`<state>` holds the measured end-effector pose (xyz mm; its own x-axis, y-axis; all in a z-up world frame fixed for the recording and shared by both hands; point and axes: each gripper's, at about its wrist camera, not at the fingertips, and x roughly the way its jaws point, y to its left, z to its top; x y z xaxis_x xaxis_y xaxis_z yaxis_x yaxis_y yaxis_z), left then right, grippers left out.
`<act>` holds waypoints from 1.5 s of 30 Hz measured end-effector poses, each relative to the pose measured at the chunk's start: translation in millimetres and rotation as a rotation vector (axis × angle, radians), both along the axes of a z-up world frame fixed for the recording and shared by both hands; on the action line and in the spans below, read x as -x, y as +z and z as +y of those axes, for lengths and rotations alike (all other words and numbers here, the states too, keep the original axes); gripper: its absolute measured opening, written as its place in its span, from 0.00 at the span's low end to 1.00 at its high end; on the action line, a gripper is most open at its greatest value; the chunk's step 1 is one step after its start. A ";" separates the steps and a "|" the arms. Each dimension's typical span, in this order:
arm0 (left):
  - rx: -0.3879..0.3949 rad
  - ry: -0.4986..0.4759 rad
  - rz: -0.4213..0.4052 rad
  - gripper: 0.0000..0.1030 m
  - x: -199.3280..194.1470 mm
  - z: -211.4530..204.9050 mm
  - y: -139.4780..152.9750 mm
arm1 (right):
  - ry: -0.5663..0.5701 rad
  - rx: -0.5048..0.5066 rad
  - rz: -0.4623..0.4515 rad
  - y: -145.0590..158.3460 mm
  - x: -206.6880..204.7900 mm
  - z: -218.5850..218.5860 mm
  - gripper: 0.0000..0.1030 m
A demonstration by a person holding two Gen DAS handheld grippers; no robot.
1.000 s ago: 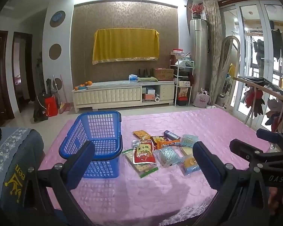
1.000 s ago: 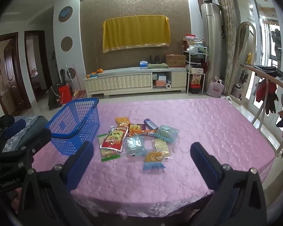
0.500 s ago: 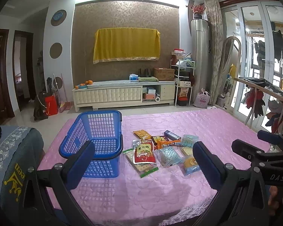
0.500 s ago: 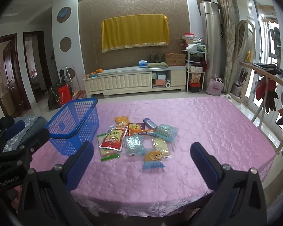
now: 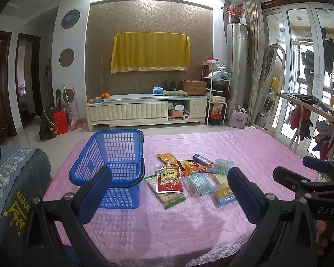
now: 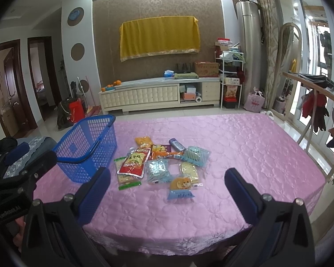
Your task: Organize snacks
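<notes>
A blue mesh basket (image 5: 113, 169) (image 6: 89, 149) stands empty on the left of a table under a pink cloth (image 5: 244, 149) (image 6: 244, 146). To its right lie several snack packets: a red pouch (image 5: 169, 179) (image 6: 133, 161), an orange bag (image 5: 166, 157) (image 6: 144, 141), a dark tube (image 5: 202, 159) (image 6: 177, 144), pale blue packs (image 5: 198, 183) (image 6: 157, 170) and a small blue-and-yellow packet (image 5: 224, 194) (image 6: 182, 188). My left gripper (image 5: 169, 197) hangs open at the near edge, before the basket and snacks. My right gripper (image 6: 168, 197) is open too, short of the packets. Neither holds anything.
A chair back with a grey embroidered cover (image 5: 9, 187) stands at the table's left. Beyond the table are tiled floor, a cream TV cabinet (image 5: 144, 111) and a clothes rail (image 5: 311, 109) on the right. The right half of the cloth is bare.
Both grippers have drifted slightly forward and up, so basket and snacks sit a little lower in both views. Nothing on the table has moved.
</notes>
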<state>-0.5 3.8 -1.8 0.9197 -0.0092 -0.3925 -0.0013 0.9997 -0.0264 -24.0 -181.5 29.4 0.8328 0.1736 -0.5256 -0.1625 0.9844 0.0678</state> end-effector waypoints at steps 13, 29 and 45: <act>-0.004 0.010 0.005 1.00 -0.4 -1.0 -0.2 | 0.012 -0.003 0.008 0.3 -1.8 -1.8 1.00; 0.008 0.024 0.010 1.00 -0.5 3.7 0.5 | 0.025 -0.002 0.004 -2.8 -3.1 -0.2 1.00; 0.001 0.035 0.015 1.00 1.9 6.9 0.9 | 0.025 0.001 0.008 -4.2 -3.0 0.4 1.00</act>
